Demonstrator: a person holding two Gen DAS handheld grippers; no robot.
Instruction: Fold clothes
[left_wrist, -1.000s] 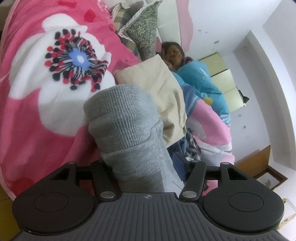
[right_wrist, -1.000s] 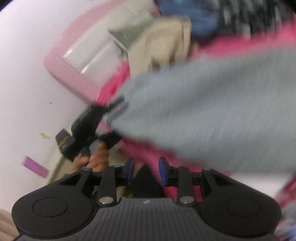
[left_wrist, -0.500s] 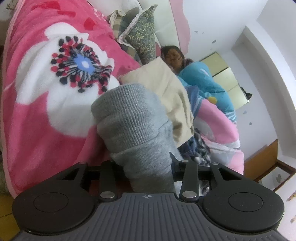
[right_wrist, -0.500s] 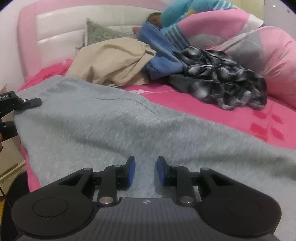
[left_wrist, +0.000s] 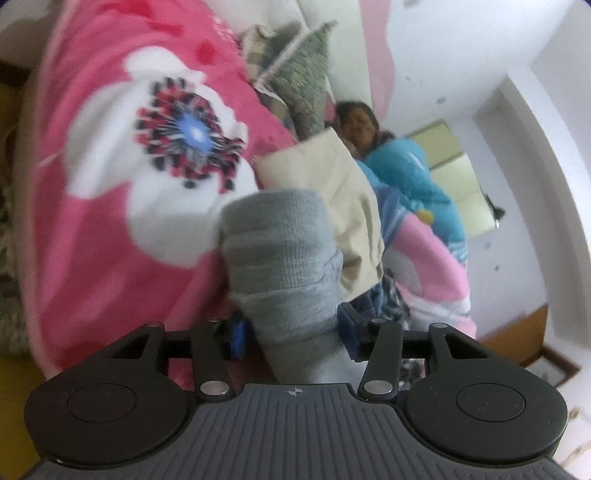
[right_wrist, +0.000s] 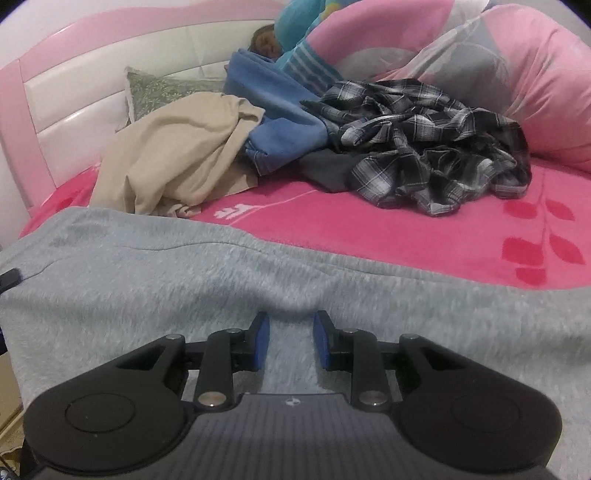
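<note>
Two fisheye cams, one per wrist, each looking fwd along its own tongs, whose black body fills the bottom of the frame. Left cam sits rolled sideways, very close to a bunched grey garment (left_wrist: 284, 258), facing along the pink flowered blanket (left_wrist: 110, 221) twd the headboard end, w/ a white wall and window on the right of frame. Right cam sits upright, tilted down, close over the same grey garment (right_wrist: 258, 273) spread across the foreground, facing across the bed to the pink headboard (right_wrist: 55, 110). Shared btw views: grey garment, beige cloth (left_wrist: 347, 206) (right_wrist: 177, 155), green patterned pillow (left_wrist: 306, 74) (right_wrist: 159, 88), blue fabric, pink blanket.
</note>
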